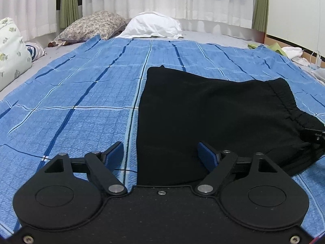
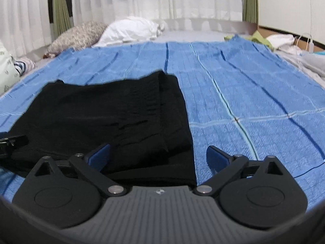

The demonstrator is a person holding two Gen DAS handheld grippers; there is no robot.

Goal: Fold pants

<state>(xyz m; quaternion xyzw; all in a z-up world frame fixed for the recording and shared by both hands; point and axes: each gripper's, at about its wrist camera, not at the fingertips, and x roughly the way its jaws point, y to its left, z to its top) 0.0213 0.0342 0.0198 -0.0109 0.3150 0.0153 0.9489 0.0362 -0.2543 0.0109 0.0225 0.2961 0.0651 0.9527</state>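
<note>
Black pants (image 1: 203, 109) lie folded flat on a blue checked bedspread (image 1: 81, 101), the elastic waistband at their right side in the left wrist view. My left gripper (image 1: 161, 151) stands open over the near left edge of the pants, its blue pads clear of the cloth. In the right wrist view the same pants (image 2: 101, 111) lie left of centre on the bedspread (image 2: 243, 105). My right gripper (image 2: 158, 156) hangs open over their near right edge, nothing pinched between its pads. Each gripper's tip shows at the edge of the other's view.
A patterned pillow (image 1: 93, 25) and a white pillow (image 1: 152, 25) lie at the far end below white curtains. A floral bundle (image 1: 10, 48) sits at far left. Green and white cloths and a cable (image 1: 294, 52) lie at far right.
</note>
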